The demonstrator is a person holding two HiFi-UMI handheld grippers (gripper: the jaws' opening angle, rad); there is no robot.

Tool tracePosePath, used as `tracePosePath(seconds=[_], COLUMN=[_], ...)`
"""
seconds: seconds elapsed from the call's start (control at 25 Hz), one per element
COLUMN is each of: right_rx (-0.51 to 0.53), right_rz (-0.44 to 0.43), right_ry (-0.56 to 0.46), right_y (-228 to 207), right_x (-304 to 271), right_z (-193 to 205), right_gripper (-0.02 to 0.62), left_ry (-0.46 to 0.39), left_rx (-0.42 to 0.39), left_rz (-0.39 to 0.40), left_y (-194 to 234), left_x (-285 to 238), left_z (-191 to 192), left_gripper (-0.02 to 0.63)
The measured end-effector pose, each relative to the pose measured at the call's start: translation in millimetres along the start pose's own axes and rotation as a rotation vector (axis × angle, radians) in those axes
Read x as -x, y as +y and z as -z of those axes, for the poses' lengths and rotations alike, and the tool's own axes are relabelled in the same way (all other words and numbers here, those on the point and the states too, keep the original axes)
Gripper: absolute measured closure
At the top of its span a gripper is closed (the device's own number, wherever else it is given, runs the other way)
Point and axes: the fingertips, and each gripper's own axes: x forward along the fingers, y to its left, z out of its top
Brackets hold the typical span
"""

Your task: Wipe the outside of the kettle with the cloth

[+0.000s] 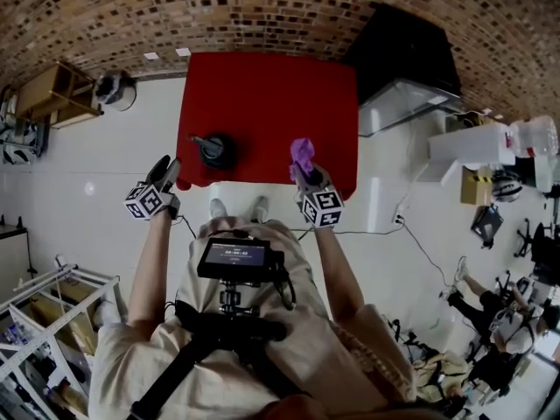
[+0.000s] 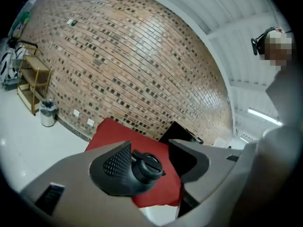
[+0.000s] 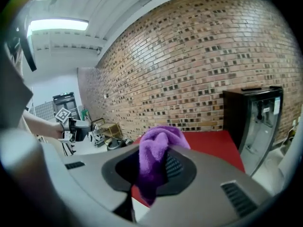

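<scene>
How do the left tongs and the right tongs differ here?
Left tongs stand open, gripping nothing; right tongs are shut on the purple cloth. Left tongs are left of the kettle, right tongs to its right. Both hover by the near edge of the red table.

the right tool [image 3: 154,168] pinches a purple cloth [image 3: 158,143], a red table [image 3: 215,143] beyond.

Black kettle [image 1: 215,150] upright on table [image 1: 262,94], purple cloth [image 1: 303,154] gripped

On table [image 1: 262,94] front-left, kettle [image 1: 216,150]; cloth [image 1: 303,154] to its rt.
</scene>
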Motion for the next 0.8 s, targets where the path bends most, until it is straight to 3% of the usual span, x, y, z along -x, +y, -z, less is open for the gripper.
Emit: tracePosePath(seconds=[0.12,0.28,0.6,0.8], right_rx=[0.01,0.011,0.011,0.001], right_rz=[0.011,0.016,0.006,0.009], right_ry=[-0.002,-0.002,-0.015,-0.007], right_y=[4,6,14,19], right_x=[1,-4,-7,-8], right_z=[1,5,1,4], right_gripper=[0.515,0.515,0.515,0.515], left_ry=[-0.014,0.012,0.02,0.016], left_rx=[0.068,0.052,0.093,0.211], left_rz=[0.001,0.002,0.12,0.195], left_y=[1,-4,-21,-32], left_x=[-4,-10,-21,-26], left_z=[-3,-5,-16,-18], left_gripper=[0.359,0.359,0.359,0.327])
